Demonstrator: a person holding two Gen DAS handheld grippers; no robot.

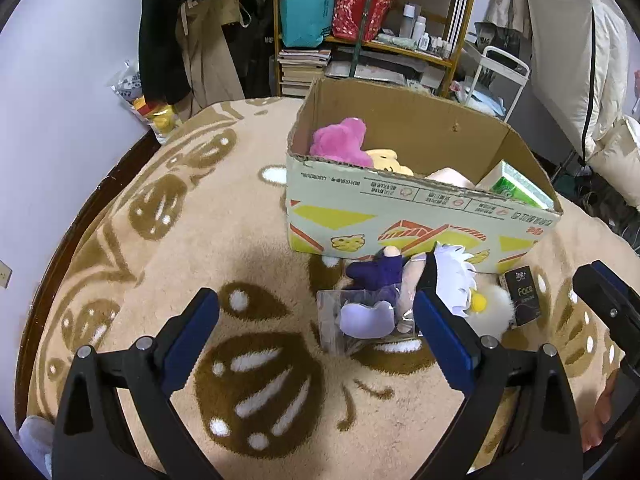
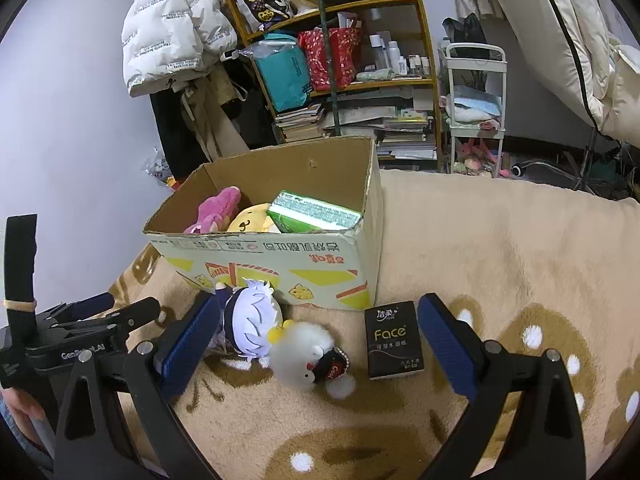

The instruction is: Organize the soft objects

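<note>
- Right now the left tongs (image 1: 316, 322) gape wide and hold nothing; their pads flank a purple doll (image 1: 376, 276) with a white-haired head, which lies on the blanket (image 1: 160, 240) just in front of the cardboard box (image 1: 400, 208).
- Likewise the right tongs (image 2: 320, 334) stand wide open and empty, with a fluffy white toy (image 2: 308, 354) between the pads and a black tissue pack (image 2: 394, 338) just inside the right pad.
- My judgement: the step in hand is picking one of these loose soft things for the box.
- To do it well, centre one toy between the pads, lower until they pass its widest part, then close on the body, not on hair or trim.
- Only one arm should go in, since doll and white toy touch and the two tongs are near each other.
- Already in the box are a pink plush (image 1: 340, 142), a yellow plush (image 2: 252, 218) and a green pack (image 2: 312, 212); lift clear of the front wall and drop into the free middle.
</note>
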